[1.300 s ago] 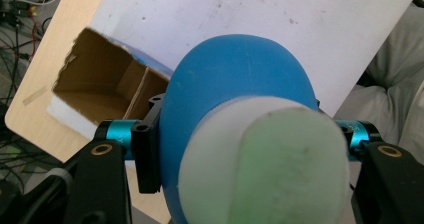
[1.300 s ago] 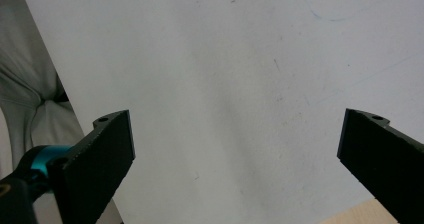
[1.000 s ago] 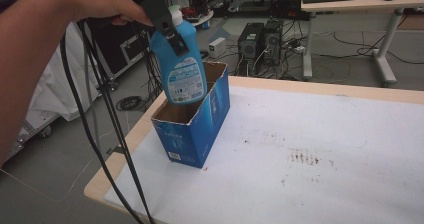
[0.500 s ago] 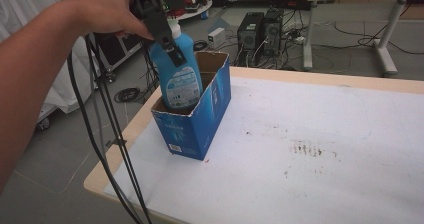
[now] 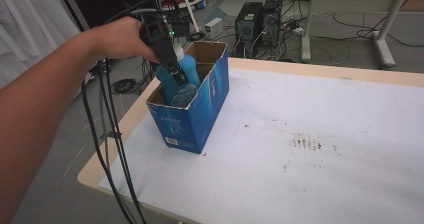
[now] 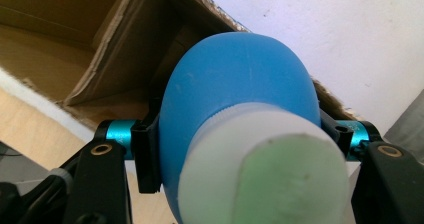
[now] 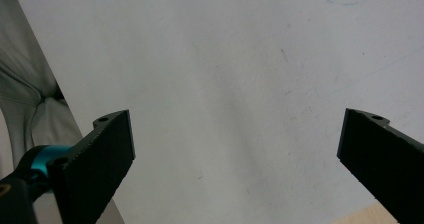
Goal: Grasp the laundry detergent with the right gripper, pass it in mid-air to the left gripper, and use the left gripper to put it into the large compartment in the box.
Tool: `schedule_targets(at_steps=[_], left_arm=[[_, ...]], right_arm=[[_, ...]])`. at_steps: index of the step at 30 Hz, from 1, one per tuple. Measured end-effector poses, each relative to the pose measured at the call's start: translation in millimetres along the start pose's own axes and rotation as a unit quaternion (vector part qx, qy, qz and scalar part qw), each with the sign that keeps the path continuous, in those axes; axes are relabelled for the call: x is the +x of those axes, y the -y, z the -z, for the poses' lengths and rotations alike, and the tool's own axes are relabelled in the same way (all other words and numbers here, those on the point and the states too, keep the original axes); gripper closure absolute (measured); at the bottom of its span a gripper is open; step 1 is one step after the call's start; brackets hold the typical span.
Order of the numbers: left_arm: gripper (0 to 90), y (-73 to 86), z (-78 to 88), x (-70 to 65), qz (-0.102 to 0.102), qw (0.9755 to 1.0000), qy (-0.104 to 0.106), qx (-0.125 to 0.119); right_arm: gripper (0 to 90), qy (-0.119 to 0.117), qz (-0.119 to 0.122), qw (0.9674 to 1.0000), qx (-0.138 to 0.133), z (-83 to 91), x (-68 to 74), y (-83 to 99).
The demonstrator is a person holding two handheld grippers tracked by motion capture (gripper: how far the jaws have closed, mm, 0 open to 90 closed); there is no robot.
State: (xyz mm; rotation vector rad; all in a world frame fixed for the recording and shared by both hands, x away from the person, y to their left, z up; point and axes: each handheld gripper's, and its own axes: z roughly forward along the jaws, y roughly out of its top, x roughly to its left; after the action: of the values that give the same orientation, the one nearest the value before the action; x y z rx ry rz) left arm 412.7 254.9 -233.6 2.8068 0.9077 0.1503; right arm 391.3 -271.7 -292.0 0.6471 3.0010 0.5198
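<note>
Gripping a smooth blue plastic bottle, the left gripper fingers sit inside a torn cardboard box; right gripper fingers spread wide over the white counter

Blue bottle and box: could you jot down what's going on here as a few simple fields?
Held thing: blue bottle with a white cap
Held by: left gripper, fingers shut on the bottle's shoulders
Bottle position: partly down inside the open blue cardboard box
Box position: near the left corner of the white table
Right gripper: open, holding nothing, above the white tabletop
</note>
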Motion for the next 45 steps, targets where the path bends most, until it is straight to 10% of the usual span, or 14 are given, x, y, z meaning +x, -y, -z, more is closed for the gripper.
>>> schedule_targets(at_steps=[29, 45], left_arm=[[37.5, 3.0, -48.0, 8.6, 0.001, 0.999, 0.012, 0.042], [28.9, 8.3, -34.5, 13.9, 0.031, 0.9994, 0.004, -0.012]], right_arm=[[1.1, -0.011, -0.005, 0.9999, 0.009, -10.9, 1.9, 2.9], [1.1, -0.011, -0.003, 0.9999, 0.01, -12.6, 5.8, 7.5]])
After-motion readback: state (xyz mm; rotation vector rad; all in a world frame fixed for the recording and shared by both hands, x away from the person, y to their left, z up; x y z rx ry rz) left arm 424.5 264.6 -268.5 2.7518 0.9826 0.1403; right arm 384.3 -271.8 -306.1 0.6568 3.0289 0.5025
